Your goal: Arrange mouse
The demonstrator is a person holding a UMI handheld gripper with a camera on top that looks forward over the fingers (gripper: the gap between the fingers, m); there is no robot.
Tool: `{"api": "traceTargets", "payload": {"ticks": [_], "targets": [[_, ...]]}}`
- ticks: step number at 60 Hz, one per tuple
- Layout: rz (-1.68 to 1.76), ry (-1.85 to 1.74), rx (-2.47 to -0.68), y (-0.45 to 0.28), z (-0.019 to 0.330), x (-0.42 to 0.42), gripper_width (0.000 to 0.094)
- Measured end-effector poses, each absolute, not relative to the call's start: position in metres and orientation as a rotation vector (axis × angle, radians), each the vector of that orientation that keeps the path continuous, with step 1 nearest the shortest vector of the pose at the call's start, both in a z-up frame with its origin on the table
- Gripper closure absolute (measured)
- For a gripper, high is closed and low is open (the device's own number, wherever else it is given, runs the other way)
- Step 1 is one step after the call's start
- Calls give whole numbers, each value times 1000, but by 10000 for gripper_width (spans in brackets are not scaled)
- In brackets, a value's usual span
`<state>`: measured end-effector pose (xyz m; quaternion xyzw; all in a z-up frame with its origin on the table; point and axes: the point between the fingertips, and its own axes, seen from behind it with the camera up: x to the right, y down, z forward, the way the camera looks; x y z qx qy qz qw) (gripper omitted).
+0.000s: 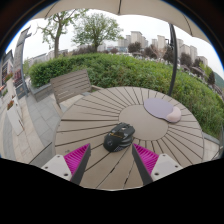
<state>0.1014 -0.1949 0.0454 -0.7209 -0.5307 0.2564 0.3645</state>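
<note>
One black mouse (119, 136) sat just ahead of the gripper (110, 160), whose fingers stood wide apart. One round mousepad (160, 108) lay beyond on the slatted table (90, 120).

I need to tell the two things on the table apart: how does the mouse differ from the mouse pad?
The mouse is dark and humped; the mouse pad is pale and flat. The mouse is the smaller of the two, the pad wider and round. The mouse lies just ahead of the open gripper; the pad lies farther off, beyond the right finger. Both rest on the round slatted table, apart from each other.
</note>
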Motion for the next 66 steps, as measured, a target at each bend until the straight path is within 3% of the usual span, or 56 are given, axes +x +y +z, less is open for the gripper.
{"api": "traceTargets", "payload": {"ticks": [19, 43, 47, 50, 58, 66], "targets": [[625, -1324, -1892, -163, -5, 41, 74], [645, -1444, -1855, -160, -18, -29, 79], [638, -1445, -1870, -156, -21, -32, 138], [642, -1438, -1874, -154, -22, -34, 271], [649, -1510, -1824, -158, -18, -36, 411], [658, -1517, -1801, -154, 5, -33, 442]]}}
